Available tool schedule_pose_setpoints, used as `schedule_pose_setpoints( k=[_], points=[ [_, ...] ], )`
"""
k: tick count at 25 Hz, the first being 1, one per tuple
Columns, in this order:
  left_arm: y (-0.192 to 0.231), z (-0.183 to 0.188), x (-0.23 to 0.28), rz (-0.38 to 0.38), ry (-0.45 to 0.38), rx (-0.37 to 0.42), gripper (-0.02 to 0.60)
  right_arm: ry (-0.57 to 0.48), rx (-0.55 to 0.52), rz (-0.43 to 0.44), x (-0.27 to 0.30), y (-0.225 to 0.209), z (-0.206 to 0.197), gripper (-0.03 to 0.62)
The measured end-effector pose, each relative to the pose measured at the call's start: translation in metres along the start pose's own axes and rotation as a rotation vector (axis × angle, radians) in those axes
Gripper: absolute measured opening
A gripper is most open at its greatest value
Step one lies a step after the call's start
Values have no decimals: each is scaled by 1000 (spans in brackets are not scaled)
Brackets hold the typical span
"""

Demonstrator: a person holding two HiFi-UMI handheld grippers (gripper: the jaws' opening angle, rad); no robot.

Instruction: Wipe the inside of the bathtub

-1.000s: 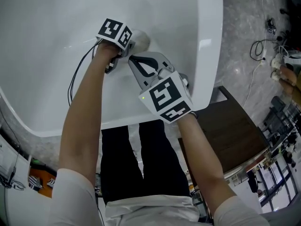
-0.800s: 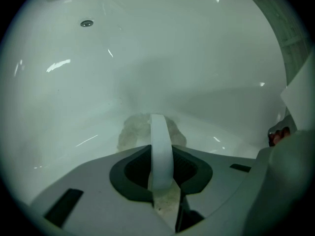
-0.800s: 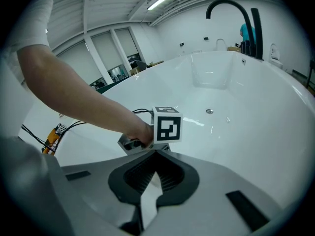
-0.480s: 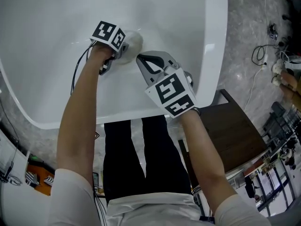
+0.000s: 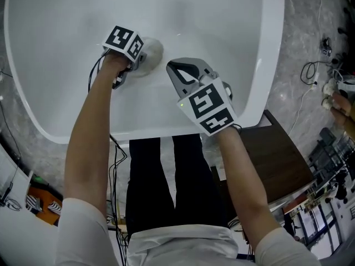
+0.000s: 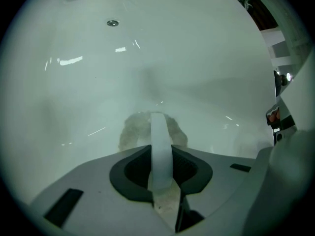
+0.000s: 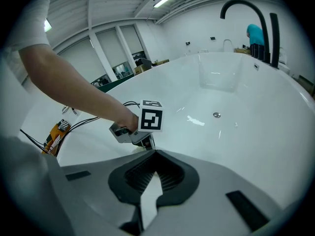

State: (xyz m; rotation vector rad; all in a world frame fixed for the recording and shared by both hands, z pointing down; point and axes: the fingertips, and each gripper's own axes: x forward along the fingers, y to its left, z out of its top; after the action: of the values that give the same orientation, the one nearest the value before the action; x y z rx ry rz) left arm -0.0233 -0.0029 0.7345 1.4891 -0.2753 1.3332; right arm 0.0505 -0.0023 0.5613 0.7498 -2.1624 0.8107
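Note:
The white bathtub (image 5: 272, 49) fills the top of the head view. My left gripper (image 5: 143, 57) is down inside it, shut on a greyish-white cloth (image 5: 152, 49) that is pressed against the tub's inner wall. In the left gripper view the cloth (image 6: 140, 129) bulges out on both sides of the shut left gripper (image 6: 160, 119), and the drain (image 6: 112, 22) lies far ahead. My right gripper (image 5: 172, 66) hovers just right of the cloth, shut with nothing in it. The right gripper view shows the right gripper (image 7: 155, 154) pointing at the left gripper's marker cube (image 7: 151, 115).
A black faucet (image 7: 241, 6) stands at the tub's far end, with a person in a teal top (image 7: 256, 33) behind it. A dark wooden stand (image 5: 283, 148) sits beside the tub's right rim. Cables (image 5: 310, 60) lie on the marble floor to the right.
My left gripper has slid the cloth leftwards across the tub wall, away from the right rim. The right gripper has stayed close by, still shut.

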Motion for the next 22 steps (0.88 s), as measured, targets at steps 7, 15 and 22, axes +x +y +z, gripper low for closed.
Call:
schedule_pose_setpoints(
  k=[7,15,22],
  points=[
    [44,-32,-27,26,-5,-57,97,7,-35,28,19,22,20,18],
    [84,-54,-46,49,-27,-106,97,20,-65,62,43,42,30,20],
    [114,-77,-64,78,-42,-132,97,30,-84,68,53,57,40,18]
  ],
)
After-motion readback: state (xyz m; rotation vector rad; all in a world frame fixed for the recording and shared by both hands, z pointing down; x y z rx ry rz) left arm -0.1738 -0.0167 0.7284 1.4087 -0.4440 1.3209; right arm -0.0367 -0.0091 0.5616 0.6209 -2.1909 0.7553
